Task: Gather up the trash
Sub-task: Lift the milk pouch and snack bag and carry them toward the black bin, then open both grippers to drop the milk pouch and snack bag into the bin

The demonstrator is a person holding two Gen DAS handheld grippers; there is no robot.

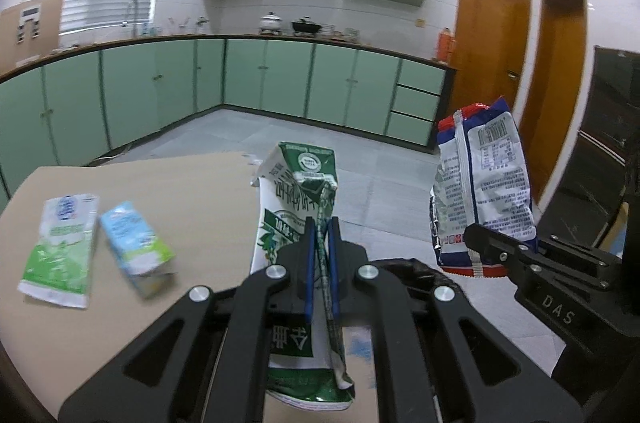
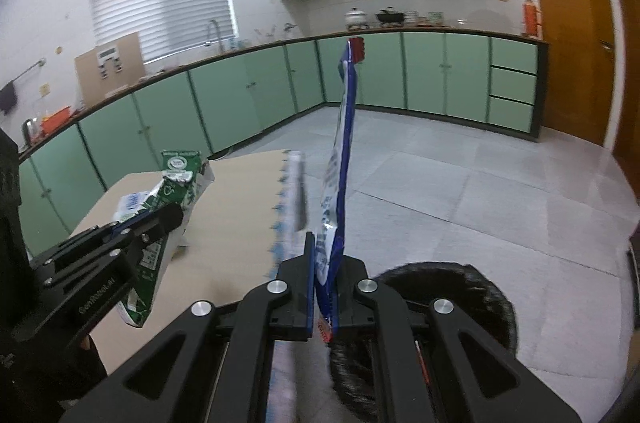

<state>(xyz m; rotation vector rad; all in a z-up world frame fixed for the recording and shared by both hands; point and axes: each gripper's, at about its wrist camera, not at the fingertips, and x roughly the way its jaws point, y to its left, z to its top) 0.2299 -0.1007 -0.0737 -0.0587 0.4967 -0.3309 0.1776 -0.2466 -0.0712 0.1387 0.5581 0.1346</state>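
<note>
1. Left claw (image 1: pixel 322 235): clenched on a flattened green milk carton (image 1: pixel 296 199), pinched along a folded edge; the carton is held off the worktop (image 1: pixel 192 191), standing up past the fingertips and hanging below them.
2. Right claw (image 2: pixel 323 263): clenched on a blue and white snack bag (image 2: pixel 340 159), gripped near its bottom seam, the bag standing upright and edge-on in the right wrist view.
3. Bin (image 2: pixel 460 287): a round, black-lined opening is seen on the floor just beside the worktop, under and to the right of the right claw.
4. Trash left on the worktop: a white and green pouch (image 1: pixel 60 247) and a small blue and green carton (image 1: pixel 136 243), lying near each other, well apart from both claws. A pale wrapper (image 2: pixel 294 191) lies at the worktop's edge, too blurred to identify.
5. Stage, as judged: both held items appear to be on the way to the bin; release is not yet made.
6. Risks:
   - The carton is held by a thin fold only; it could slip or tear free while carried.
   - The light bag could drift past the rim if let go too high or off-centre.
   - The two claws are near each other; crowding over one opening could cause a knock.
</note>
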